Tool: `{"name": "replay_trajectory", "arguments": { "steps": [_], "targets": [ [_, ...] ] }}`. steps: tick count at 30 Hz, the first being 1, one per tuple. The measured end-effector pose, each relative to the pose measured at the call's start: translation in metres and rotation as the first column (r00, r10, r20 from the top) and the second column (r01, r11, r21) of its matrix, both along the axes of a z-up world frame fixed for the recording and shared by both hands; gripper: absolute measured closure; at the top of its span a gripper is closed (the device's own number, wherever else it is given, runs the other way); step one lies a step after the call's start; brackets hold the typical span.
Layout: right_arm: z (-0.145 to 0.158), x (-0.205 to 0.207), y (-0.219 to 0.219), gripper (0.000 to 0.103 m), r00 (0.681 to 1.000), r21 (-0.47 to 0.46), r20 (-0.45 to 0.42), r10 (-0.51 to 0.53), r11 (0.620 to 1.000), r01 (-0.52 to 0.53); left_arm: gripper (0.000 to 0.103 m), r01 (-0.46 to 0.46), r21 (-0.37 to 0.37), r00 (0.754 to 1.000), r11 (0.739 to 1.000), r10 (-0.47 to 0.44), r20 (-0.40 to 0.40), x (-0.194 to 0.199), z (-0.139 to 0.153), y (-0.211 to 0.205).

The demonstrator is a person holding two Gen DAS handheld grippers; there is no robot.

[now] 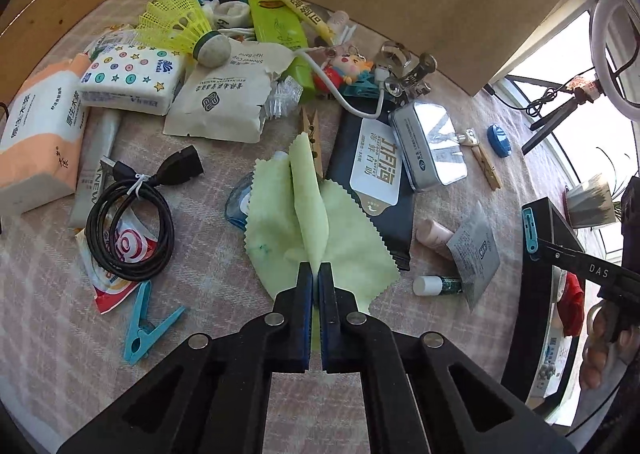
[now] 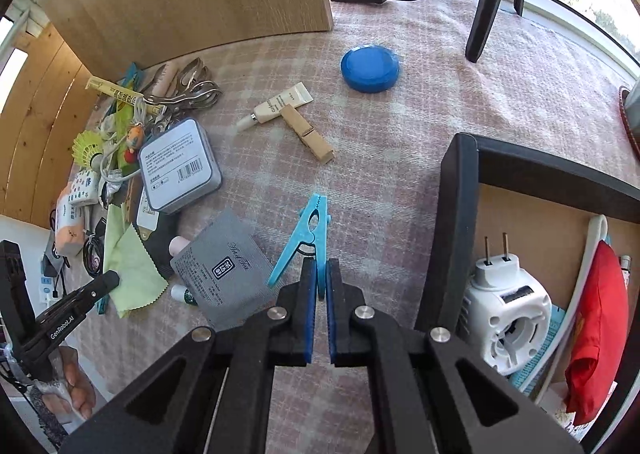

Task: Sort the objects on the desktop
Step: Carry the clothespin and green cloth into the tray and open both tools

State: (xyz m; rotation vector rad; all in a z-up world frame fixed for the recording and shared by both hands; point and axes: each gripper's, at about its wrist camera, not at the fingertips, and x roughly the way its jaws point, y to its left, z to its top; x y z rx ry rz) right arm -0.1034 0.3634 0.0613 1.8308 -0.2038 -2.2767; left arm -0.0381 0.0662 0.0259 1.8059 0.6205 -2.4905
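Cloth (image 1: 320, 221) – soft, zigzag-edged, pinched by left gripper (image 1: 316, 274); plastic peg (image 2: 304, 238), seemingly rigid, in right gripper (image 2: 321, 270)

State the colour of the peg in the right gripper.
Light blue peg; right wrist view shows it best.

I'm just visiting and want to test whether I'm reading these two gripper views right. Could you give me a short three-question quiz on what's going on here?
1. True or false: the left gripper is pinching the light green cloth.
2. What does the right gripper hold? A) wooden clothespin B) blue plastic clothespin C) round blue lid
3. Fill in: the white plug adapter lies inside the black ____.

Key
1. True: its jaws are shut on a raised fold of the cloth.
2. B: the blue plastic clothespin sits between its closed pads.
3. Box.
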Motion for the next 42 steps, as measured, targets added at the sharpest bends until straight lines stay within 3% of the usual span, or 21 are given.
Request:
{"name": "replay_trajectory", "arguments": {
  "steps": [9, 17, 23, 29, 33, 38, 39, 40, 41, 42],
  "targets": [
    [0.031, 0.024, 0.037, 0.098, 0.998, -0.059, -0.057, -0.017, 0.998, 0.014, 0.102, 0.054, 0.04, 0.994, 0.998, -0.05, -0.097, 0.014, 0.05, 0.019],
    [0.062, 0.055, 0.083, 0.098, 0.992, -0.031, -0.111, -0.056, 0.998, 0.053, 0.101, 0.23, 0.1, 0.959, 0.968, -0.208, -0.192, 0.007, 0.092, 0.092],
    [0.073, 0.082, 0.136, 0.098, 0.981, 0.018, -0.143, -0.134, 0.99, 0.138, 0.101, 0.419, 0.12, 0.896, 0.9, -0.387, -0.218, 0.015, 0.112, 0.169],
    [0.074, 0.111, 0.195, 0.098, 0.96, 0.055, -0.137, -0.244, 0.966, 0.253, 0.101, 0.587, 0.134, 0.801, 0.798, -0.55, -0.235, 0.031, 0.125, 0.248],
    [0.077, 0.13, 0.226, 0.098, 0.939, 0.066, -0.141, -0.314, 0.943, 0.325, 0.101, 0.662, 0.116, 0.742, 0.74, -0.625, -0.242, 0.043, 0.132, 0.286],
    [0.078, 0.144, 0.246, 0.098, 0.927, 0.074, -0.138, -0.35, 0.929, 0.362, 0.101, 0.718, 0.117, 0.692, 0.686, -0.685, -0.225, 0.052, 0.131, 0.316],
    [0.077, 0.145, 0.246, 0.096, 0.931, 0.076, -0.133, -0.339, 0.933, 0.351, 0.091, 0.727, 0.117, 0.684, 0.677, -0.697, -0.218, 0.054, 0.129, 0.321],
    [0.075, 0.145, 0.245, 0.086, 0.937, 0.079, -0.116, -0.329, 0.937, 0.339, 0.079, 0.729, 0.111, 0.682, 0.676, -0.701, -0.206, 0.055, 0.128, 0.323],
    [0.074, 0.145, 0.245, 0.069, 0.937, 0.079, -0.101, -0.336, 0.936, 0.344, 0.053, 0.721, 0.107, 0.69, 0.685, -0.695, -0.204, 0.056, 0.127, 0.323],
    [0.074, 0.146, 0.246, 0.061, 0.931, 0.071, -0.103, -0.35, 0.931, 0.358, 0.045, 0.713, 0.111, 0.697, 0.692, -0.682, -0.221, 0.058, 0.128, 0.321]
  ]
}}
